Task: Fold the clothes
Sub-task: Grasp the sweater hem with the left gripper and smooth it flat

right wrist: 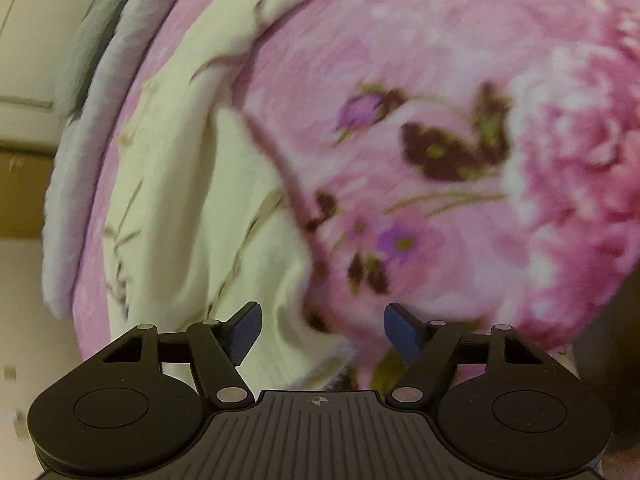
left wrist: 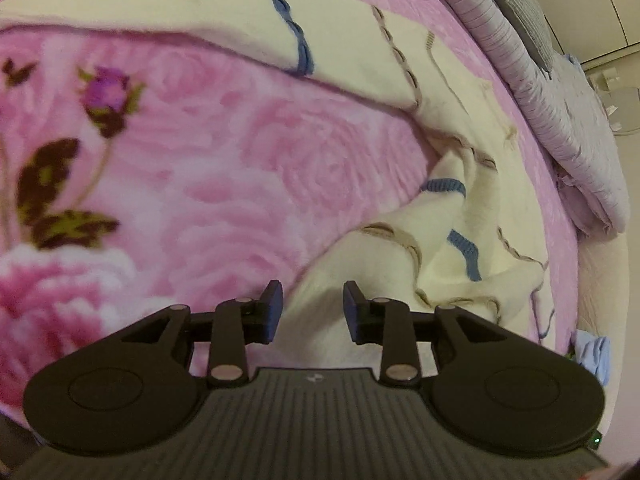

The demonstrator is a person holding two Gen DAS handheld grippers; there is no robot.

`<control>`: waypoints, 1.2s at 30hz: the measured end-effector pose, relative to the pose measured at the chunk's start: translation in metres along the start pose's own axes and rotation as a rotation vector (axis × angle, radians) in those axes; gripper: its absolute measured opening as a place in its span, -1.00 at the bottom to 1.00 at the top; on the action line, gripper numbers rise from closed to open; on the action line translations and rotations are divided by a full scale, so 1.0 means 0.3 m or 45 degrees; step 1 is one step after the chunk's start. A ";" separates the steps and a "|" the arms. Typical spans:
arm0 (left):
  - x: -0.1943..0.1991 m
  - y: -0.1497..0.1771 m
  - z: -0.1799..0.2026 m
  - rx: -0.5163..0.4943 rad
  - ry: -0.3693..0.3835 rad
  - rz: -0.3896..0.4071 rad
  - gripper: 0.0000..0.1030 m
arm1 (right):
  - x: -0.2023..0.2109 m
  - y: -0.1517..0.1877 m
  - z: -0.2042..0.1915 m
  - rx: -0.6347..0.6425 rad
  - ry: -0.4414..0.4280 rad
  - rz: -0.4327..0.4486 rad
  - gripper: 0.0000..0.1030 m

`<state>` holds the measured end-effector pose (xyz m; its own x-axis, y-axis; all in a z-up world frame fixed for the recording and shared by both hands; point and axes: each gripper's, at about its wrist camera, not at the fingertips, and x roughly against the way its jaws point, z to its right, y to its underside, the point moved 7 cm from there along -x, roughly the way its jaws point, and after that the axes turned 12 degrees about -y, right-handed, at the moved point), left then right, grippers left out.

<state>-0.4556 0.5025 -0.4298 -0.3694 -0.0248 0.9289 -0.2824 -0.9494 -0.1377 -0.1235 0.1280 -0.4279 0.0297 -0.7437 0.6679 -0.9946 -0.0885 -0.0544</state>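
One cream garment (left wrist: 360,64) is counted on one pink floral blanket (left wrist: 224,184), one folded quilt (left wrist: 560,112) beyond the blanket

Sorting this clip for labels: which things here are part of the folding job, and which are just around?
Job:
cream garment
left gripper, open
right gripper, open

Just around:
pink floral blanket
lilac striped bedding
small blue cloth

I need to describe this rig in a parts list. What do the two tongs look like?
Both the left tongs and right tongs look alike: matte black linkage arms with silver pivot pins, round black side housings, a ribbed grey base bearing a small crosshair mark, and dark blue ribbed finger pads.
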 end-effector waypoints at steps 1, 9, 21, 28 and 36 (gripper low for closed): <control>-0.010 0.007 -0.001 0.017 0.014 -0.017 -0.46 | 0.011 -0.006 -0.009 0.031 0.000 -0.006 0.28; 0.035 0.152 0.076 -0.104 0.004 -0.041 -0.98 | 0.095 -0.051 -0.085 0.278 0.003 -0.055 -0.85; 0.155 0.387 0.055 -0.190 -0.188 0.001 -0.72 | 0.287 -0.091 0.196 0.274 0.405 -0.207 -0.59; 0.033 0.312 0.139 -0.126 -0.118 0.028 -0.37 | 0.233 -0.125 0.159 0.273 0.155 -0.123 0.39; -0.014 0.335 0.193 -0.147 -0.080 0.035 -0.91 | 0.093 -0.110 0.152 0.473 0.217 -0.163 -0.78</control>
<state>-0.4312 0.3892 -0.4276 -0.3232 -0.0730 0.9435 -0.3745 -0.9058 -0.1984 -0.0854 0.0800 -0.4412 0.1025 -0.5939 0.7980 -0.8797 -0.4285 -0.2060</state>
